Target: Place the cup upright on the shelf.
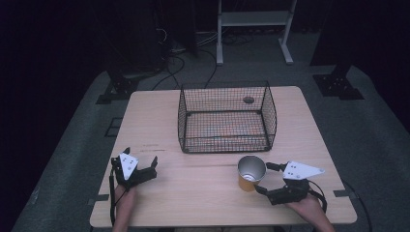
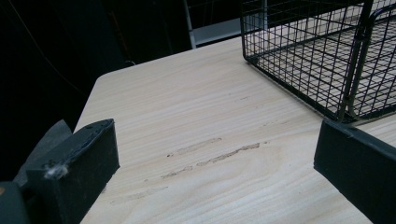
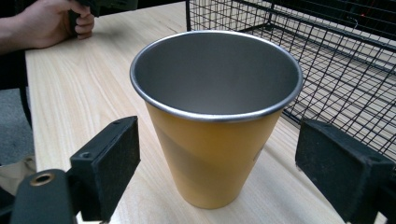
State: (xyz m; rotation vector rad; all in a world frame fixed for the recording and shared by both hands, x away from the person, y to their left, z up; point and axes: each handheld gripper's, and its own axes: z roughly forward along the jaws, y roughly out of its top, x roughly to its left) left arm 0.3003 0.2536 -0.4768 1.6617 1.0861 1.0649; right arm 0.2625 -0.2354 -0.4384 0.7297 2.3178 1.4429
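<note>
- Now we are at the reach-for-the-cup step: our right gripper [image 1: 263,178] has its jaws either side of the cup [image 1: 251,172], and, as we judge it, the basket [image 1: 226,117] is where the cup is meant to go.
- Our cup stands upright on the table [image 1: 193,203], near the front edge and right of its middle, just in front of the basket's front right corner and apart from the mesh.
- Seen from the right gripper view, the cup [image 3: 215,119] sits between the two black pads [image 3: 114,163] with a clear gap on each side; the jaws are apart and grip nothing.
- Next, we judge, the move calls for closing evenly on the orange wall below the steel rim, then lifting straight up before carrying it over the basket's front wall.
- We should watch the taper: a squeeze set too low may push the cup upward out of the pads.
- Our right hand [image 1: 309,208] lies low near the table's front right corner, with the gripper pointing left toward the cup, roughly level.
- Our left gripper [image 1: 140,166] rests near the front left corner, angled toward the basket, with its jaws wide apart over bare wood.
</note>
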